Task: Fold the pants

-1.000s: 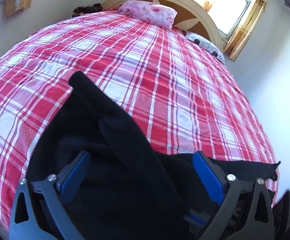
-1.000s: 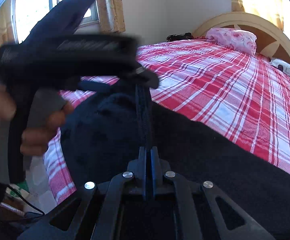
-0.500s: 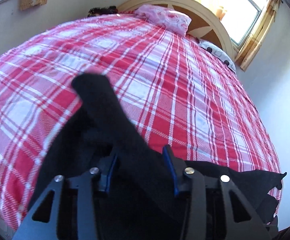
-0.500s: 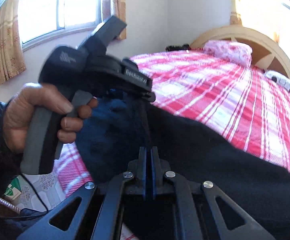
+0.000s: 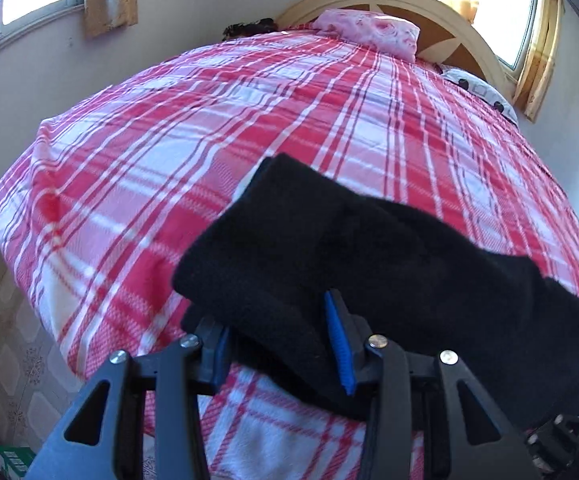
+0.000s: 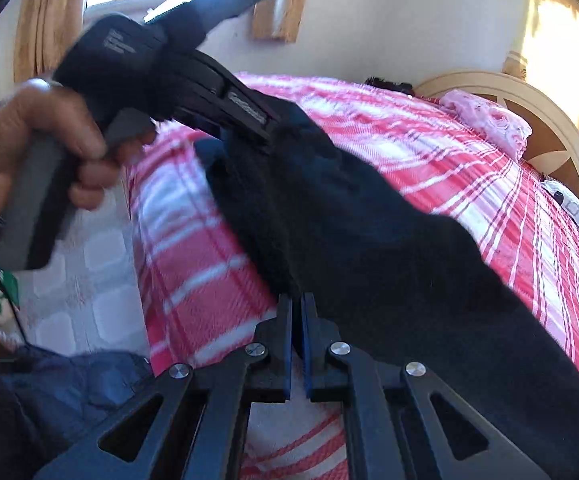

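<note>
Black pants [image 5: 369,248] lie bunched across the near part of a bed with a red plaid sheet [image 5: 169,140]. My left gripper [image 5: 279,346] is shut on a thick fold of them, with the blue pads pressing the cloth from both sides. In the right wrist view the pants [image 6: 369,240] stretch diagonally from that left gripper [image 6: 267,130], held in a person's hand [image 6: 29,140], down to my right gripper [image 6: 297,344]. The right gripper is shut, and a thin edge of the black cloth is pinched between its pads.
A pink pillow [image 5: 369,32] and a cream headboard [image 5: 449,12] stand at the bed's far end. A second patterned pillow [image 5: 485,92] lies at the right. Windows with yellow curtains are behind. Tiled floor [image 5: 1,340] and a green box [image 5: 9,456] lie beside the bed's left edge.
The left gripper closed from wide open onto the fold of pants. Both grippers carried the cloth towards the bed's left edge, and the floor has come into view.
</note>
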